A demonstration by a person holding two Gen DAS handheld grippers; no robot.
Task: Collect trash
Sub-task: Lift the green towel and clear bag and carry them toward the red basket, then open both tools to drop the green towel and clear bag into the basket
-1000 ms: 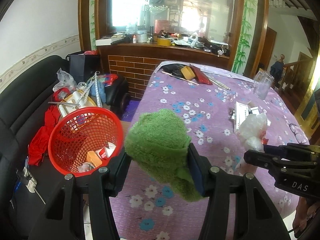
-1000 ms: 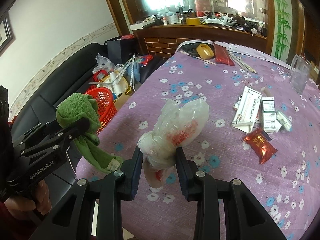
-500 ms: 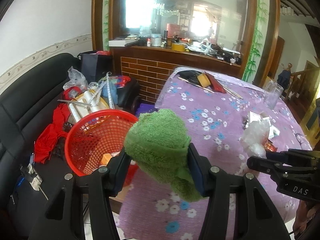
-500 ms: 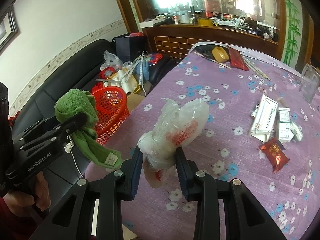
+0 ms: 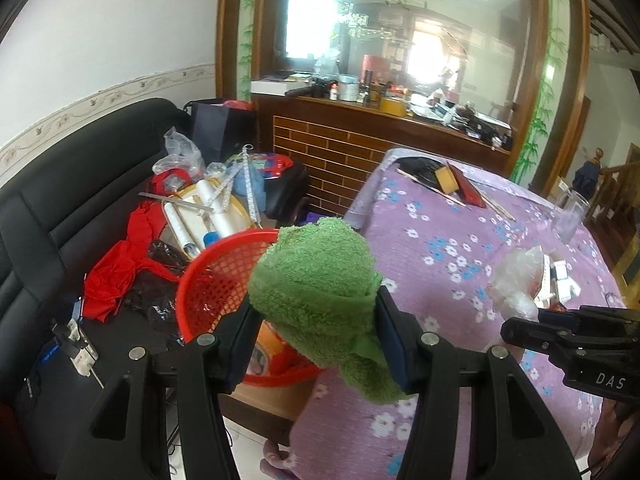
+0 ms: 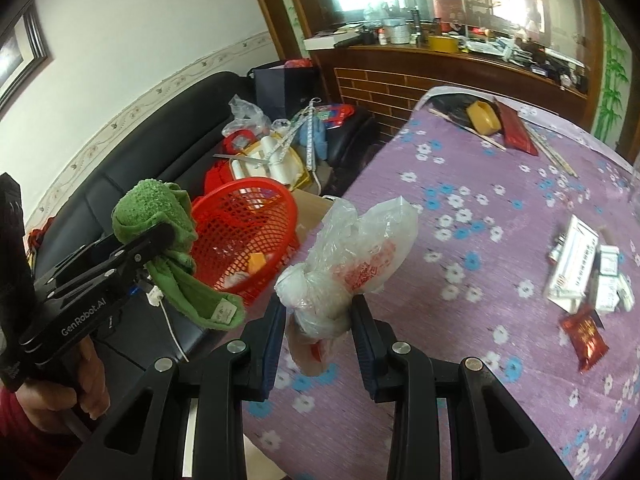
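My left gripper (image 5: pixel 316 316) is shut on a bunched green towel (image 5: pixel 316 276), held in the air beside the table's left edge, just in front of a red mesh basket (image 5: pixel 212 280). The towel (image 6: pixel 160 216) and left gripper (image 6: pixel 160 236) also show in the right wrist view. My right gripper (image 6: pixel 318 308) is shut on a crumpled clear plastic bag (image 6: pixel 352 252) with red print, held above the purple flowered tablecloth (image 6: pixel 480 208) near its left edge. The basket (image 6: pixel 244 236) sits left of the bag and holds a few scraps.
A black sofa (image 5: pixel 60 208) at the left carries red cloth, rolls and bags. On the table lie a red snack packet (image 6: pixel 586 332), white boxes (image 6: pixel 588 272), a yellow tape roll (image 6: pixel 484 116) and a glass (image 5: pixel 570 216). A wooden counter (image 5: pixel 380 128) stands behind.
Both grippers have moved left and back toward the table's left edge. The basket now lies closer, partly behind the towel. Both grips are unchanged.
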